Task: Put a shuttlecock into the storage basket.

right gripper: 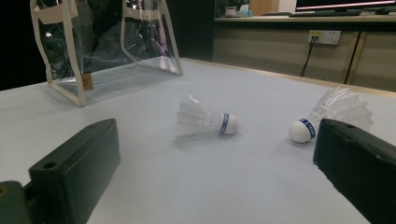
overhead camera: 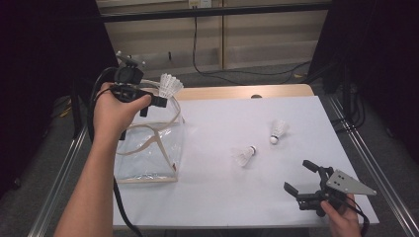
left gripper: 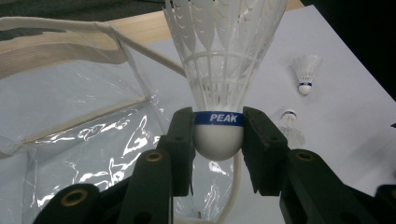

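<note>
- While the left gripper (left gripper: 218,140) hangs above the clear bag (overhead camera: 148,153), its jaws are clamped on the cork of a shuttlecock (left gripper: 219,60), feathers pointing away from the hand.
- Right gripper (overhead camera: 302,178) sits low at the bench (overhead camera: 222,197) corner, jaws wide apart, nothing between them.
- 2 more shuttlecocks (overhead camera: 245,155) (overhead camera: 278,131) lie on the bench, right of the bag.

glossy clear plastic bag (overhead camera: 148,158) – cloth trim, matt white table (overhead camera: 222,197)
</note>
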A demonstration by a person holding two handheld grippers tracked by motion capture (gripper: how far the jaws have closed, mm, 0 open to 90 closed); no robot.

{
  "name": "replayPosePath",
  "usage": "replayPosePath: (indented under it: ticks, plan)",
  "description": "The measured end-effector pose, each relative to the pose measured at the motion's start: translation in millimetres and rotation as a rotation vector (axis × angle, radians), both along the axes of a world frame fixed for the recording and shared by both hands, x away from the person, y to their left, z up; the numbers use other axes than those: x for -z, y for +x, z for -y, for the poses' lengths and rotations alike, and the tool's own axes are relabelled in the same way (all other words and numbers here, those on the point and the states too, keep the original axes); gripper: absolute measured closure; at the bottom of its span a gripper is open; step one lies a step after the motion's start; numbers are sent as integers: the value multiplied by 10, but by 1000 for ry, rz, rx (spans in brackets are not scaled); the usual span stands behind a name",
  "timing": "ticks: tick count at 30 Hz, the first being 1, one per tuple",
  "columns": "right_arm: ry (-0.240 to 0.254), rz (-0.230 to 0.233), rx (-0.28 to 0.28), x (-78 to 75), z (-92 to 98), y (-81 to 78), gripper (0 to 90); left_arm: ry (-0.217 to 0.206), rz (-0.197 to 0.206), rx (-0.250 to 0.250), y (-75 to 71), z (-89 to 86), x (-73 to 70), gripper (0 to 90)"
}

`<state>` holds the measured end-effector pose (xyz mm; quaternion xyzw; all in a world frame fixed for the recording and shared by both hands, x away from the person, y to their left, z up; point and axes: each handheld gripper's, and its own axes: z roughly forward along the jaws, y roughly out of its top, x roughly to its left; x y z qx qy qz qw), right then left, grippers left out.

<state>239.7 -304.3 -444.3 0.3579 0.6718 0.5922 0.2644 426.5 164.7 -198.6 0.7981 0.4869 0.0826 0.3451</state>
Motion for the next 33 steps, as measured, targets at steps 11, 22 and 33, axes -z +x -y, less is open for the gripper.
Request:
replayPosePath:
  ticks: [11,22,33]
  plan:
    - [0,-2,0,1,0,1,2,-4,-3,-26,22,-93,37,656]
    - [-2,-1,1,2,3,1,2,3,-4,-54,42,-169,68,656]
    - [0,-3,2,3,0,3,1,-3,1,-75,55,-238,66,656]
